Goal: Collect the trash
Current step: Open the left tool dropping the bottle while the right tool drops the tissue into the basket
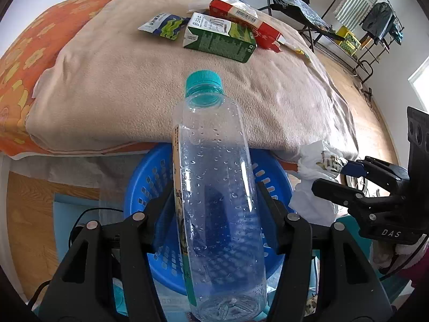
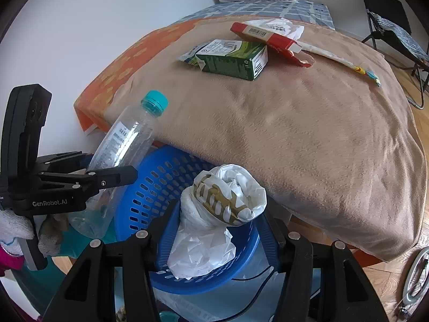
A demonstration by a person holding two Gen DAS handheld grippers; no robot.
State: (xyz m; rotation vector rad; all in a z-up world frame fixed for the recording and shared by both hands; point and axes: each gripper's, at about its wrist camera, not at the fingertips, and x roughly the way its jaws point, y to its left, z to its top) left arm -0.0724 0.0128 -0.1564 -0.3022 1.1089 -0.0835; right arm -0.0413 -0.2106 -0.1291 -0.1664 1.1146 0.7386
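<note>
Your left gripper (image 1: pixel 214 209) is clamped on the clear plastic water bottle with the teal screw cap (image 1: pixel 214 177), pads pressing the lower half of the barrel from both sides. The bottle's long axis runs straight out along the fingers, cap end fwd and away from you, base back near the gripper body; in the right wrist view it leans up and fwd, cap over the bed's edge. Directly under it, just past the fingertips, sits the round blue perforated plastic basket (image 1: pixel 144 187).

Your right gripper (image 2: pixel 218 222) is closed on the crumpled white plastic bag with gold print (image 2: pixel 225 196), w/ a loose tail of it hanging down between the fingers into the basket. That bundle points fwd too, short and fat, no strong axis.

Risks:
- Bottle is long vs. the basket and its cap end seems to overhang the far rim. Let go as is and it may tip out over the rim or land on the beige fleece blanket (image 1: pixel 134 102) beyond, so bring the cap end down first.
- Barrel is smooth w/ droplets inside; grip is low on it, so it could pivot or slip if you swing.
- Bag is light and springy; it may cling to a pad or unfurl over the rim.
- Both grippers are close over one basket, so fingers may clash.

Farther fwd on the blanket: the green carton (image 1: pixel 219 39), the red cardboard box (image 1: pixel 249 24), the blue-green foil wrapper (image 1: pixel 162 25), not yet collected.
</note>
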